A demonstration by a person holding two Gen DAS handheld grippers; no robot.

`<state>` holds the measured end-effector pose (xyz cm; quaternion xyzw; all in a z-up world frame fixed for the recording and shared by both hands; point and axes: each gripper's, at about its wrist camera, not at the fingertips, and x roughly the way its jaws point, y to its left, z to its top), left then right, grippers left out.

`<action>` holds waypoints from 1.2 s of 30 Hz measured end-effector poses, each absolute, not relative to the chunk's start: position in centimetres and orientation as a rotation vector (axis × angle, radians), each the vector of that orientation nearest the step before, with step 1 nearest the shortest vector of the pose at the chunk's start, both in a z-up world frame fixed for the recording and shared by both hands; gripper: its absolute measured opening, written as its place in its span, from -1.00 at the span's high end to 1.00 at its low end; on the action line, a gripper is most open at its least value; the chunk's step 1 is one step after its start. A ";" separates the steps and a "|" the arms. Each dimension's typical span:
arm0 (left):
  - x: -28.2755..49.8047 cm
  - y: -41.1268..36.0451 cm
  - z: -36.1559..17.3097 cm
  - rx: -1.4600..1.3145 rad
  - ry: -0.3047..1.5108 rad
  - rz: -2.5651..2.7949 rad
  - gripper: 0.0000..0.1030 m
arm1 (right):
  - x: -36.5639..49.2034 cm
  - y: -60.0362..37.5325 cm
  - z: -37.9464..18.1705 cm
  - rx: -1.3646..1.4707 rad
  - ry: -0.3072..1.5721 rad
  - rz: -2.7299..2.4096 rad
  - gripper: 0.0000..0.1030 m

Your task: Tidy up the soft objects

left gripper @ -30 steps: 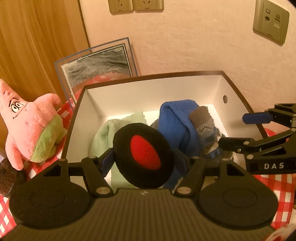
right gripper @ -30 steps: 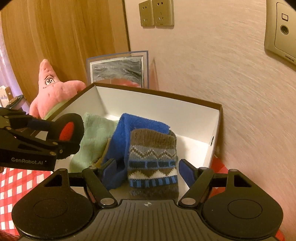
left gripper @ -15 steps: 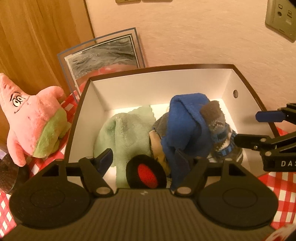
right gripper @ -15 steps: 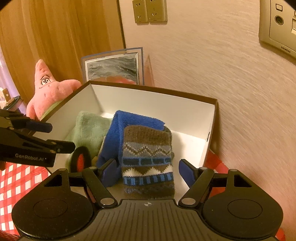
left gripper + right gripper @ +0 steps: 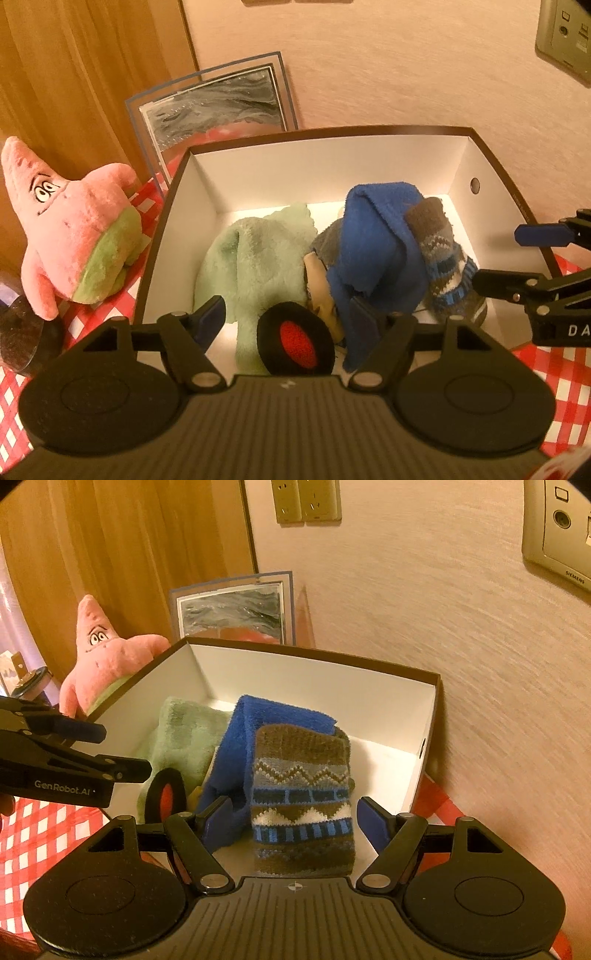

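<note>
Four soft things lie in the white cardboard box with a dark brown rim (image 5: 491, 155), which stands on a red-and-white checked tablecloth (image 5: 561, 373) against the wall. A pale green fleece cloth (image 5: 255, 258) fills the left half of the box floor. To its right a bright blue terry towel (image 5: 376, 236) is draped over a grey-and-tan item that cannot be made out. A brown, grey and blue patterned knit piece (image 5: 301, 801) leans against the towel on its right side. At the near edge, a round black pad with a red knitted centre (image 5: 295, 338) rests tilted against the green cloth and the blue towel. The left gripper (image 5: 284, 317) hangs over that pad with its jaws spread and nothing between its pads; they have just been opening. The right gripper (image 5: 295, 816) hovers over the knit piece with its jaws spread wide on either side, touching nothing. Outside the box, a pink star-shaped plush toy with green shorts (image 5: 74, 229) lies on the cloth to the left, and a framed picture (image 5: 218, 99) leans on the wall behind.
</note>
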<state>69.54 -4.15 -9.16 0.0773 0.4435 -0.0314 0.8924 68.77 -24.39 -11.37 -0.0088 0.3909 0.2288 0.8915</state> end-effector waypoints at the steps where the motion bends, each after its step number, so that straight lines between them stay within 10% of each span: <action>1: 69.4 -4.2 -9.0 0.160 0.919 -0.062 -0.40 | 68.6 -24.4 -11.3 -0.016 0.809 0.478 -0.44; 36: 42.6 -2.8 -0.1 -0.024 0.766 0.141 -0.40 | 48.8 -31.8 -4.4 0.115 0.651 0.449 -0.44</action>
